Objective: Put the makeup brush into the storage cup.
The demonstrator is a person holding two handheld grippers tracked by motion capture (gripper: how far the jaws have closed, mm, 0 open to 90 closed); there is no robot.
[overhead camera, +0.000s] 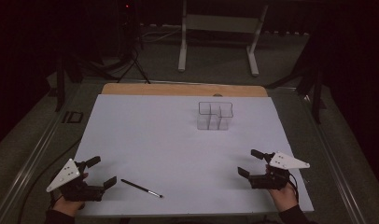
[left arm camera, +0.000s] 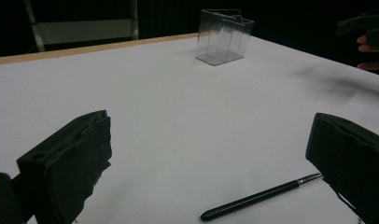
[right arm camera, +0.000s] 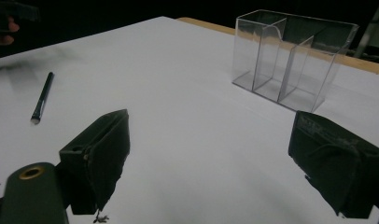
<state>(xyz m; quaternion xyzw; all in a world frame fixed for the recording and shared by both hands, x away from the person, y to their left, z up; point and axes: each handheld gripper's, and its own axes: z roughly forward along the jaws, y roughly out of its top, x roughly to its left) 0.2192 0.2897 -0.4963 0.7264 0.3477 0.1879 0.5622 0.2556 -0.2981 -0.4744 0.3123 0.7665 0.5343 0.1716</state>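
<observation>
1. Holding nothing, the left gripper (overhead camera: 101,171) sits at the near left of the table (overhead camera: 145,135) with its jaws wide apart.
2. The right gripper (overhead camera: 250,162) at the near right is likewise spread, with bare white surface between its jaws.
3. A black pen (overhead camera: 141,188) with a silver tip lies flat on the table just beside the left gripper's jaws, touching neither; in the left gripper view it lies between them, near the right-hand jaw.
4. A clear plastic organizer (overhead camera: 215,115) with upright dividers and stepped walls stands toward the far middle, well apart from both grippers, its compartments empty.
5. Beyond the table's wooden far edge stands a white metal frame (overhead camera: 219,32) on the dark floor.
</observation>
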